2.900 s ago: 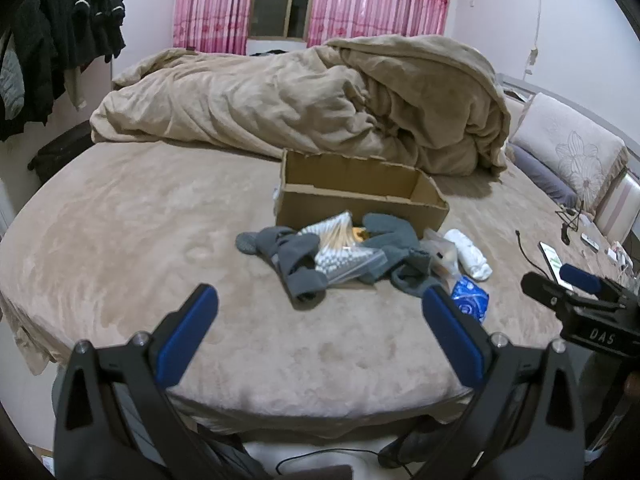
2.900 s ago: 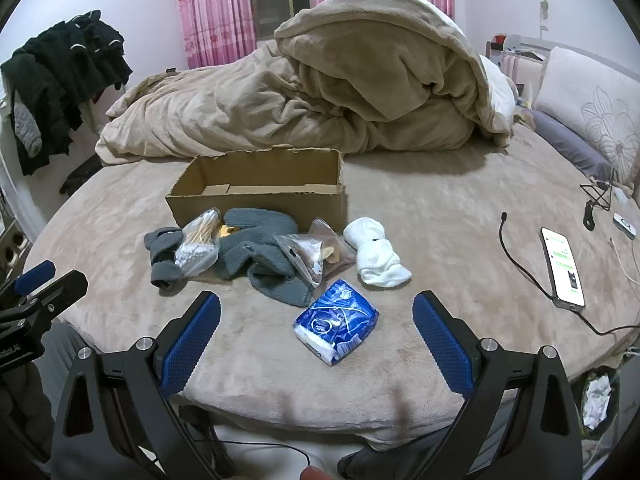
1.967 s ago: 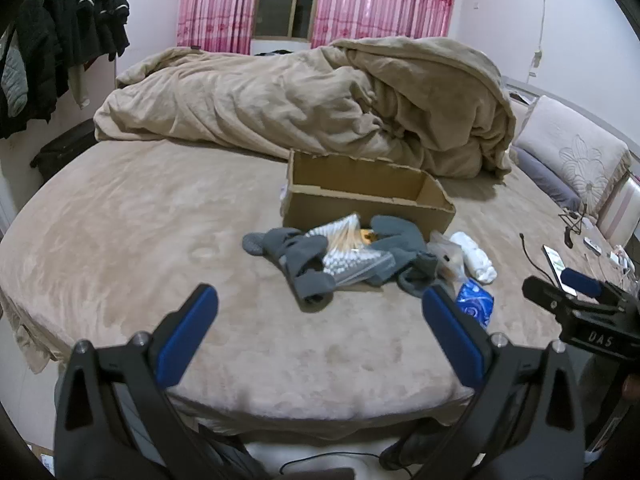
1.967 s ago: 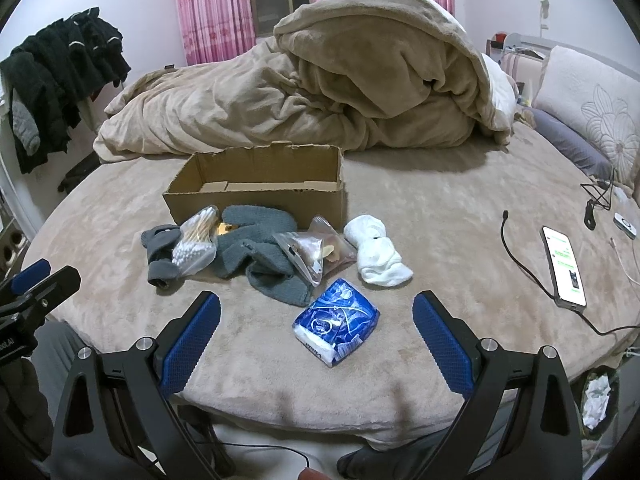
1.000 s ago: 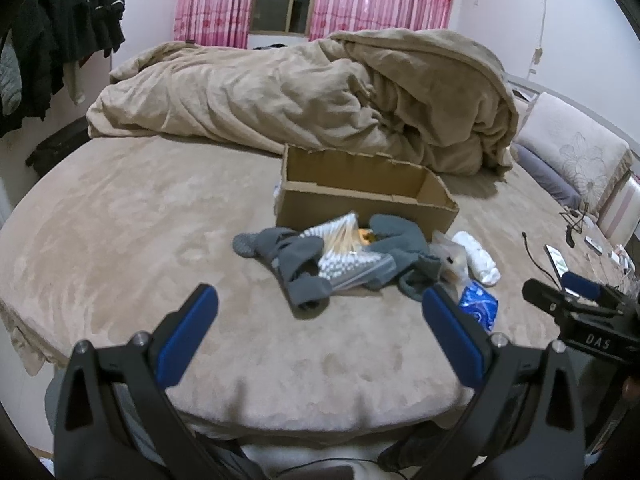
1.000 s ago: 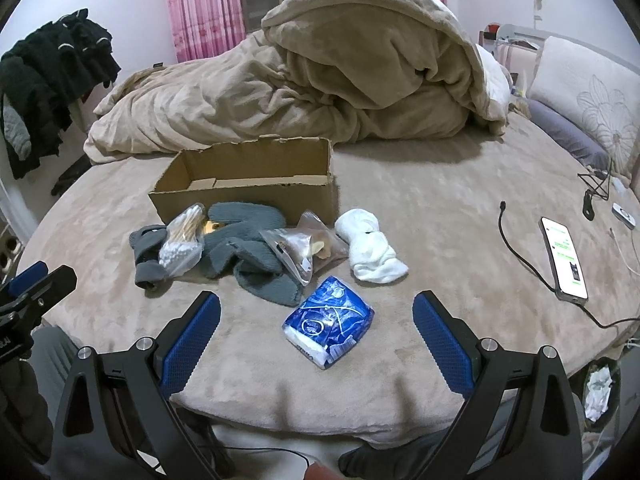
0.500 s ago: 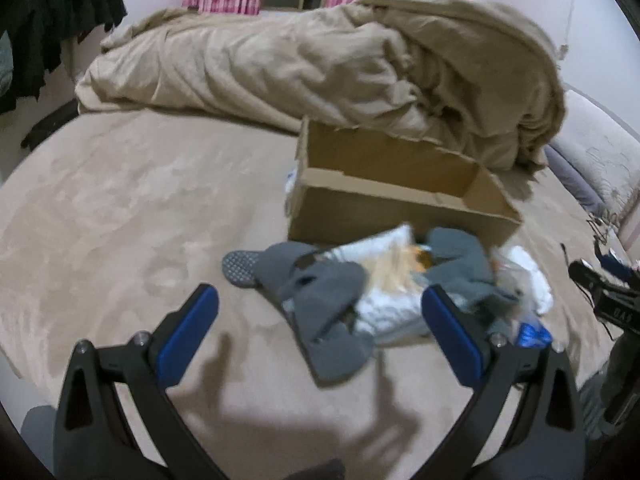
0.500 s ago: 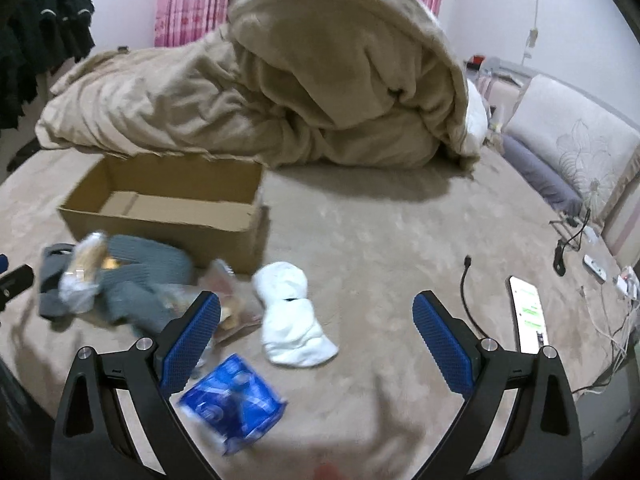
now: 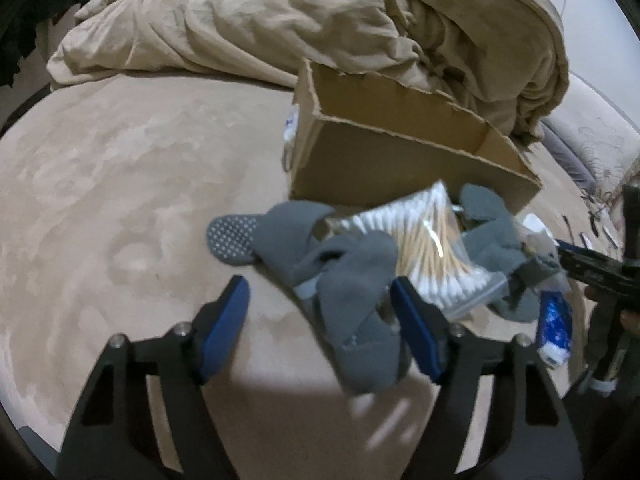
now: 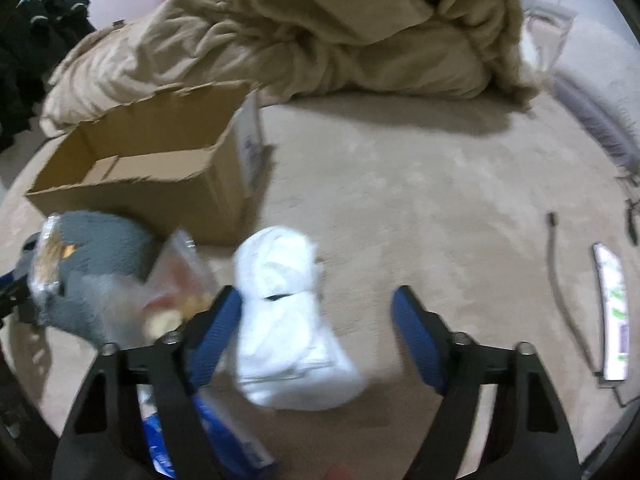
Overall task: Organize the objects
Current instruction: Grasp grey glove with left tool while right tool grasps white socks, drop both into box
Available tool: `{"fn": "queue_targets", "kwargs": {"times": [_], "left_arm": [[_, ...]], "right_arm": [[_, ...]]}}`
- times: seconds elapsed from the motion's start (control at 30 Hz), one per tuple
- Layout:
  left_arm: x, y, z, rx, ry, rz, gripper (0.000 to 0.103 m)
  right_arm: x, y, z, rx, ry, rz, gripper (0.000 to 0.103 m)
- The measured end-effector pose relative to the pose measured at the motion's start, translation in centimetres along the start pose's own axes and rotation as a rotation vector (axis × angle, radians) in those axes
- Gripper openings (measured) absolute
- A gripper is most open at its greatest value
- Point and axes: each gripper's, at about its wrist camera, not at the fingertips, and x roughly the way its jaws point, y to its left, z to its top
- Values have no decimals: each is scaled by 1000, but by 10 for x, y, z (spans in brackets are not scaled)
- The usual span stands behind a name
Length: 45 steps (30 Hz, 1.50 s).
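An open cardboard box point(image 9: 400, 160) stands on the bed, also in the right wrist view point(image 10: 160, 172). In front of it lies a pile: grey socks point(image 9: 352, 276), a bag of cotton swabs point(image 9: 424, 248), a small clear bag point(image 10: 180, 280), a white sock bundle point(image 10: 288, 320) and a blue packet point(image 9: 554, 326). My left gripper point(image 9: 320, 316) is open, low over the bed, with the near grey sock between its fingers. My right gripper point(image 10: 316, 328) is open around the white sock bundle, which lies by its left finger.
A rumpled tan duvet point(image 9: 320, 28) is heaped behind the box. A phone point(image 10: 612, 312) and a cable point(image 10: 560, 264) lie on the bed at the right. Pillows point(image 9: 592, 140) sit at the far right. Dark clothes point(image 10: 32, 40) hang at the left.
Both grippers have moved forward and down from the bed's edge to the pile. Both jaws have narrowed but stay open. The objects have not moved.
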Motion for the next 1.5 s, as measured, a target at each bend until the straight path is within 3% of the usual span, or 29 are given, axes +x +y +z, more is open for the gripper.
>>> {"fn": "queue_targets", "kwargs": {"times": [0.07,0.1,0.17,0.27,0.5,0.73,0.87,1.03,1.2,1.37,1.5], "left_arm": [[-1,2,-4,-16,-3,-3,43],[-1,4,-7,-28,0,6,39],[-5,7,-11,-68,-8,-26,30],[-10,5,-13,-71,-14,-51,24],[-48,-8,-9,-50,-79,-66,23],[-103,-36,16,10,-184,-94,23],[-115,-53,41,26,-216,-123,23],[-98,-73,72,66,-234,-132,23],[-56,-83,98,76,-217,-146,23],[-9,-92,116,112,-192,-200,24],[24,-94,123,124,-152,-161,26]], "right_arm": [[4,1,-2,-9,9,14,67],[6,1,-1,-5,15,27,65],[8,-2,-3,20,27,84,46],[0,-2,-4,20,13,114,39],[-38,6,-2,-10,-84,76,39],[-89,18,14,-21,-175,131,39],[-103,29,34,-33,-220,154,39],[-101,45,69,-65,-263,152,39],[-59,55,104,-77,-227,149,39],[-15,62,114,-80,-180,140,39],[10,65,114,-67,-158,148,40]]}}
